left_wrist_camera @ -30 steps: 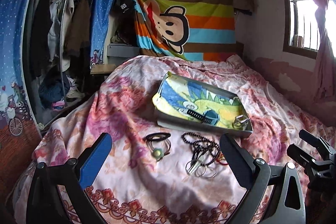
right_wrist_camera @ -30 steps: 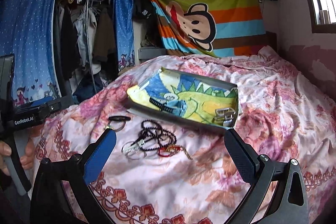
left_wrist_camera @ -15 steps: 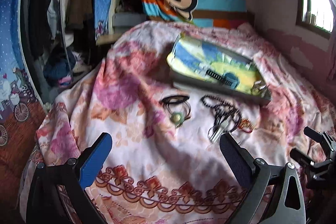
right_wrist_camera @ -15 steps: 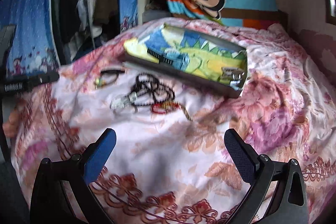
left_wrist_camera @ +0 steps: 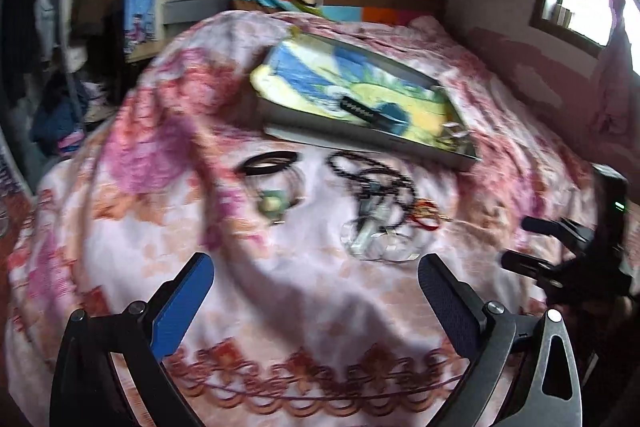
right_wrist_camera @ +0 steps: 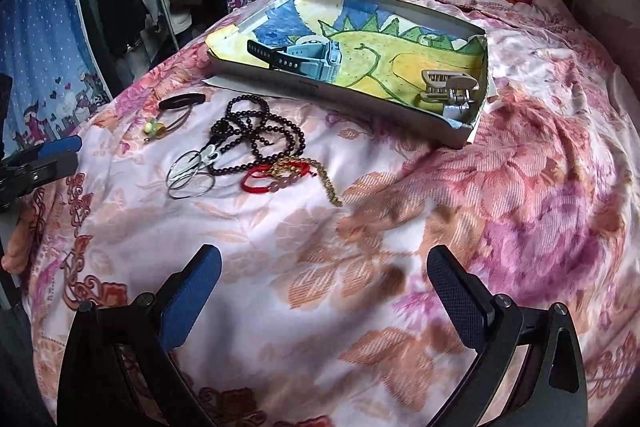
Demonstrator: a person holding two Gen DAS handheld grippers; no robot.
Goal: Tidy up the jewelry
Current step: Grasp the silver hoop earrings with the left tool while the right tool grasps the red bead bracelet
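Both claws, left claw [left_wrist_camera: 312, 287] and right claw [right_wrist_camera: 324, 273], hang wide open and empty over the floral bed [right_wrist_camera: 540, 187]. Upper left of the right view, a tangled bead necklace [right_wrist_camera: 256, 135], hoops and red bracelet [right_wrist_camera: 264, 179] lie just beside the box lid tray [right_wrist_camera: 360, 99]; light, limp, likely to snag, best pinched by one loose loop, with open bedding all around

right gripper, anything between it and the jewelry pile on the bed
Nothing visible. Only bare floral bedspread lies between the open right gripper and the tangled pile of beads and bangles; the tray sits beyond the pile.
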